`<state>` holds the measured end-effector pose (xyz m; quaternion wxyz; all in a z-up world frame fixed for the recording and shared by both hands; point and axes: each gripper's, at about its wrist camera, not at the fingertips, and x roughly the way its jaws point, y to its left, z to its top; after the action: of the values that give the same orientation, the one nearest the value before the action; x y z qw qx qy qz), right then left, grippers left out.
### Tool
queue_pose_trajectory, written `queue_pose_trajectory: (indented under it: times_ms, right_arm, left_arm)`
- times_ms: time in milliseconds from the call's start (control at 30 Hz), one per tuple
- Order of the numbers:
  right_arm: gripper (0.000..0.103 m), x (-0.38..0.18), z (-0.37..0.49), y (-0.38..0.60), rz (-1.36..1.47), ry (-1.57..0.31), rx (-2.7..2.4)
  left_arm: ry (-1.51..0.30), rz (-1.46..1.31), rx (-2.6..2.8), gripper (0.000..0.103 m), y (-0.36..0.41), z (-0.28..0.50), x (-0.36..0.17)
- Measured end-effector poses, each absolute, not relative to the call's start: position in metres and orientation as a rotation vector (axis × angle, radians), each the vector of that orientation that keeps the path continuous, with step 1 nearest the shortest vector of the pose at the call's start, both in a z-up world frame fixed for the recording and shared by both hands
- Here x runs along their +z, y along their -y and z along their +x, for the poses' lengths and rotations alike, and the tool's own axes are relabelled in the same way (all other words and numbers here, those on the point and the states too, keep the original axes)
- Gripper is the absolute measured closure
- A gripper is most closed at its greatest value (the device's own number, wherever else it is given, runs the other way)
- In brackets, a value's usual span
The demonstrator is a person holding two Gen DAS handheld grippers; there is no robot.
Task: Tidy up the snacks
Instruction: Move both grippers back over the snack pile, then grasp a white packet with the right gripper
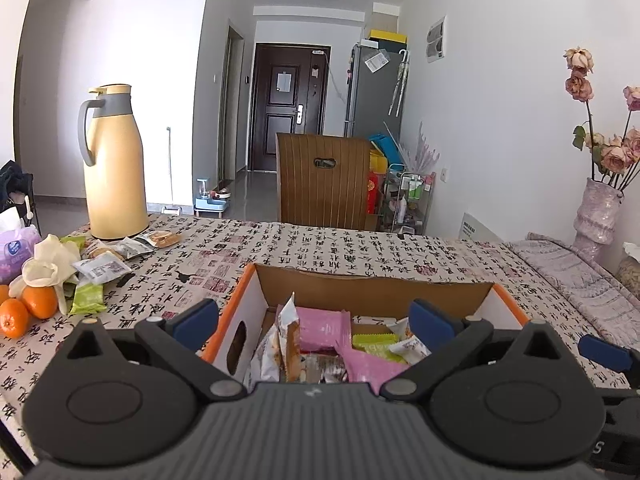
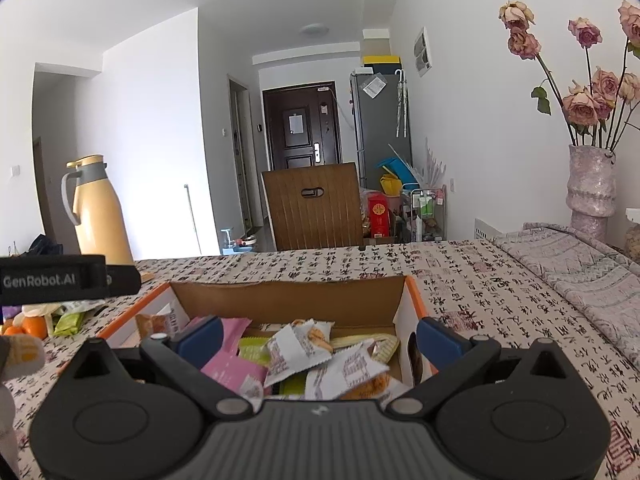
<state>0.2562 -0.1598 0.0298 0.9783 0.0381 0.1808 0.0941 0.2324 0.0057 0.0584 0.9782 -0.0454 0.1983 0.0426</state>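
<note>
Both the left gripper [image 1: 314, 320] and the right gripper [image 2: 318, 338] look alike — black linkage arms with grey pivot pins, blue fingertip pads [image 1: 198, 318], ribbed grey housing at bottom centre. A black strap [image 2: 52, 280] at the right view's left edge reads "GenRobot.AI".

Lived-in home, probably an apartment, front door [image 1: 289, 106], fridge [image 1: 374, 92], cloth-covered table [image 1: 320, 248], dried roses [image 2: 584, 80]

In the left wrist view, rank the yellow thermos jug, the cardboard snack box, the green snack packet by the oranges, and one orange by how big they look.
1. cardboard snack box, though it is nearest the camera
2. yellow thermos jug
3. green snack packet and orange: they look alike, so no ranking.
</note>
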Motion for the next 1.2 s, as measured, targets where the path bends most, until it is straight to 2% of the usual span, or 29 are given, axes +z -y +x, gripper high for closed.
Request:
queue_pose_trajectory:
  times_ms: [467,867,1200]
  right_arm:
    - [0.000,0.017,0.206,0.150,0.045,-0.428,0.226]
    - [0.000,-0.006,0.180,0.144,0.026,-0.520,0.248]
    - [0.001,-0.017,0.187,0.136,0.005,-0.599,0.255]
  left_arm:
    - [-0.436,-0.091,0.070,0.000,-0.017,0.185,0.047]
    - [-0.543,-0.047,0.053,0.000,-0.033,0.158,0.007]
    - [-0.621,-0.075,0.063,0.000,-0.045,0.167,-0.027]
